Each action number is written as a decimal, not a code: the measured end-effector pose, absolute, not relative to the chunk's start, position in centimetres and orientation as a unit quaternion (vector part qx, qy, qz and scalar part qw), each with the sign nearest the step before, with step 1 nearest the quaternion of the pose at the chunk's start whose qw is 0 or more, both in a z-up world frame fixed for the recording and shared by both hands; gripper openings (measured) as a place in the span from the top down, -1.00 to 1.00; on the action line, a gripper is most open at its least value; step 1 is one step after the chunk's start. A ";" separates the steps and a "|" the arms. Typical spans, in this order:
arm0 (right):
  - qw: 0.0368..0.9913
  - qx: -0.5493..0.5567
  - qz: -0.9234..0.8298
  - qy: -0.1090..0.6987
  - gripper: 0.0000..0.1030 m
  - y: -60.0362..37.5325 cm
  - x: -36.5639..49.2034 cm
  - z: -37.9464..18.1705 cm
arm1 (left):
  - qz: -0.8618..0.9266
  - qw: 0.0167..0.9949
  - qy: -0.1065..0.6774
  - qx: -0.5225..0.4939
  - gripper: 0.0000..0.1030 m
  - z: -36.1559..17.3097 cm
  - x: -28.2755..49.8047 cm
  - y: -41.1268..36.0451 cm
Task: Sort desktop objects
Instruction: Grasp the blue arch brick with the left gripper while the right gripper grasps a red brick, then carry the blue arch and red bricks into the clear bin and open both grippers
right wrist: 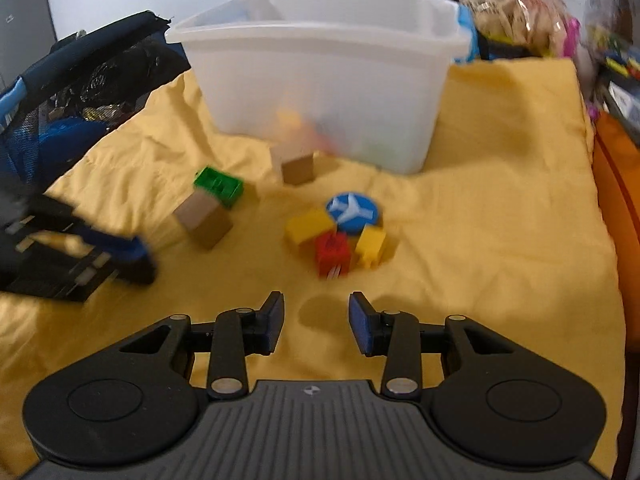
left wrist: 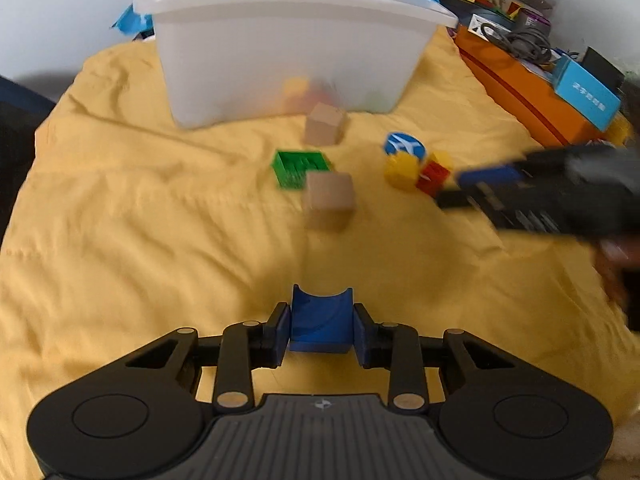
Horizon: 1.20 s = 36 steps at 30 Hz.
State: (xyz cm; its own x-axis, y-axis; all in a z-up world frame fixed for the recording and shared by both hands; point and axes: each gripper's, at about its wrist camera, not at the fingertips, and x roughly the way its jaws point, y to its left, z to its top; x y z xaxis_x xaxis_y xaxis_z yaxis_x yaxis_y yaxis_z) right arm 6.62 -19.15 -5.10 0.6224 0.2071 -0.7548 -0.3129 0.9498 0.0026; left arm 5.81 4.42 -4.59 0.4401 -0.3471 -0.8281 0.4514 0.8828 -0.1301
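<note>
Yellow cloth (left wrist: 140, 208) covers the whole desk. Left gripper (left wrist: 321, 326) is clamped on a blue arch block (left wrist: 320, 320); right gripper (right wrist: 316, 320) gapes with nothing in it. Beyond sit wooden cubes (left wrist: 330, 200), a green brick (left wrist: 298, 166), and a yellow-red cluster (right wrist: 336, 242). Whatever's inside the translucent bin (left wrist: 280, 40) is just colored blurs.

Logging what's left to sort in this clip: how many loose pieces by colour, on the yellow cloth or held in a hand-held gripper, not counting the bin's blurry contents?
Plain wood cubes: 2
Yellow blocks: 2
Green block: 1
Red block: 1
Blue airplane disc: 1
Blue curved block, clamped in the left hand-held gripper: 1
Total: 8
</note>
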 end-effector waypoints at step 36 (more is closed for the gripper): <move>0.957 -0.073 0.158 0.232 0.58 -18.4 8.2 7.0 | -0.217 0.928 0.296 0.063 0.31 11.0 14.6 4.3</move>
